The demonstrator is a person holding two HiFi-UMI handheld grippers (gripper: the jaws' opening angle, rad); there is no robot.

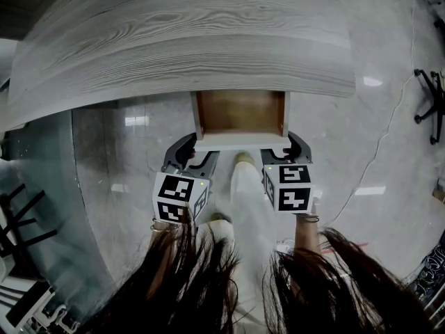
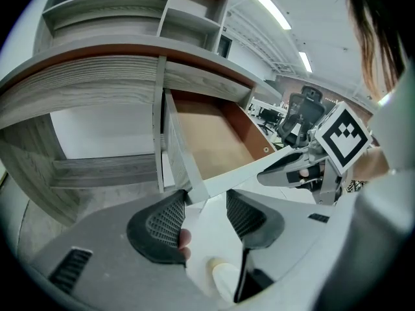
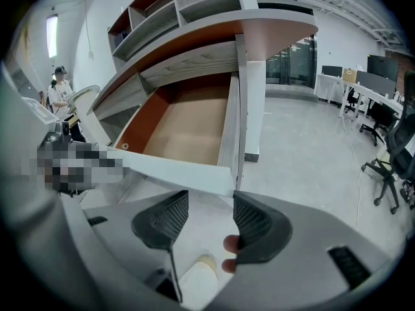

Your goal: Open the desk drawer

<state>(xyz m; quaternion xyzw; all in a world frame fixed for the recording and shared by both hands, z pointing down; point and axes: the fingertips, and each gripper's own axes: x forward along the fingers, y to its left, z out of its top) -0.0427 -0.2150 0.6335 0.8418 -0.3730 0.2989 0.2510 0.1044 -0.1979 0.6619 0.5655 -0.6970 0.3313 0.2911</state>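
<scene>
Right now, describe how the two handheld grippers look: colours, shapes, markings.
They match. The left gripper and right gripper have smooth pale grey bodies, and each carries a white cube printed with black square markers. Their fingers are black and curved, with mesh-textured inner pads.

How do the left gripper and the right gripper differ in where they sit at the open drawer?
The left gripper sits at the left front corner of the drawer; the right gripper sits at its right front corner. In the head view, the left marker cube looks turned askew, while the right marker cube sits squarer. Shared: both have jaws apart, clamping nothing, at the drawer's front edge.
</scene>
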